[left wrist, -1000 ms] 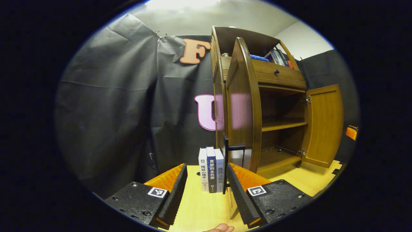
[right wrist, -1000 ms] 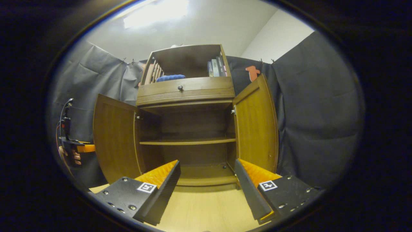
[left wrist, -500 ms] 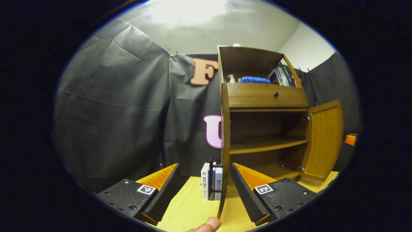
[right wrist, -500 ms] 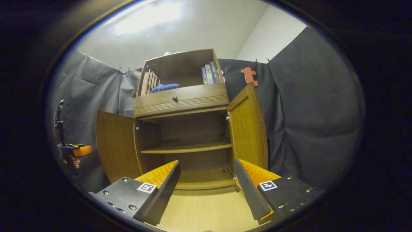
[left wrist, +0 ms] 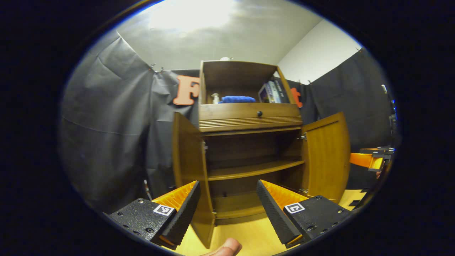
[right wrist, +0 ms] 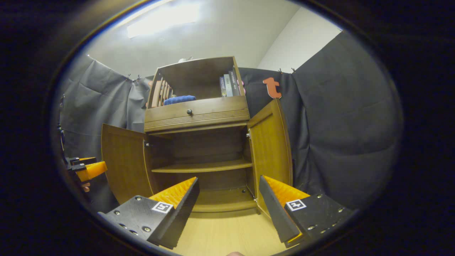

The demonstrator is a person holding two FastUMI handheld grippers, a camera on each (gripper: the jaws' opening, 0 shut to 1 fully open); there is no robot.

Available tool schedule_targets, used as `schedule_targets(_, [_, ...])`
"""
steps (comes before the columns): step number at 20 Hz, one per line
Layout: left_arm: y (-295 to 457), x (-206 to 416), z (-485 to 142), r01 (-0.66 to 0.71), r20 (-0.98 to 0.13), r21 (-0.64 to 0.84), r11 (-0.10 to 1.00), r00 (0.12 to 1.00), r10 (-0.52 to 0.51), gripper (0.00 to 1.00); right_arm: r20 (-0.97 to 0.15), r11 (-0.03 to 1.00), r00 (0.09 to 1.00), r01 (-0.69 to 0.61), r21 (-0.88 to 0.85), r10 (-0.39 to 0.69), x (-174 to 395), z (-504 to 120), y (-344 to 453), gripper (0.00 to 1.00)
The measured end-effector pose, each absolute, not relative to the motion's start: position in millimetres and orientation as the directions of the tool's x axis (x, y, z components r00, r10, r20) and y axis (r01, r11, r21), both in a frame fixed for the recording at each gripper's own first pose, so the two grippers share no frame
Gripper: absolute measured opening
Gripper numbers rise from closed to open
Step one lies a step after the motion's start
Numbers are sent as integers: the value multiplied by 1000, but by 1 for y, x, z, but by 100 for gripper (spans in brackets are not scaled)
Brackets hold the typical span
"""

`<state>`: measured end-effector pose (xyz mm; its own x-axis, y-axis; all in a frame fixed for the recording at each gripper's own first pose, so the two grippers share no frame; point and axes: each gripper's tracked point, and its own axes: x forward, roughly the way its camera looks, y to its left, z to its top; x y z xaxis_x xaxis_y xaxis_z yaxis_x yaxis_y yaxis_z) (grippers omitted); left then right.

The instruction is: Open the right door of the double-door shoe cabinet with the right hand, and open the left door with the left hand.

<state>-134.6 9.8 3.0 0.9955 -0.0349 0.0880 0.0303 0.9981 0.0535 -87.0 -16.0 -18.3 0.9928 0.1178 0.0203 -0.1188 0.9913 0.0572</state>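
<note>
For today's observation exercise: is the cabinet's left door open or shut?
Open: the left door stands swung out from the cabinet, baring its shelf.

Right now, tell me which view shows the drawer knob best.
The left gripper view: the drawer knob faces it almost square, dark against the drawer front. The right gripper view shows the same knob smaller, from a lower angle.

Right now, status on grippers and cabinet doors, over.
Left gripper open, empty. Right gripper open, empty. Left door and right door both swung wide. Nothing in the way.
</note>
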Motion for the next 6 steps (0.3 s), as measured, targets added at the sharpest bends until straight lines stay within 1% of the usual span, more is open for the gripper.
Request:
schedule_targets(2, [-11,-121,-5,71,79,54,996,994,-75,99,41,992,992,-121,46,119,-86,-15,-7,100])
schedule_targets(3, [-18,-113,-10,69,73,61,996,995,-74,99,50,992,992,-117,40,115,-83,-13,-2,99])
schedule_targets(4, [-22,-102,-15,58,69,61,996,996,-62,99,42,995,995,-89,45,88,-79,-15,-3,96])
schedule_targets(5, [-27,-94,-18,53,72,58,997,996,-57,99,31,997,998,-60,45,59,-71,-18,-5,96])
schedule_targets(6, [-33,-83,-23,46,65,54,997,997,-50,99,30,998,998,-55,29,54,-66,-20,-3,99])
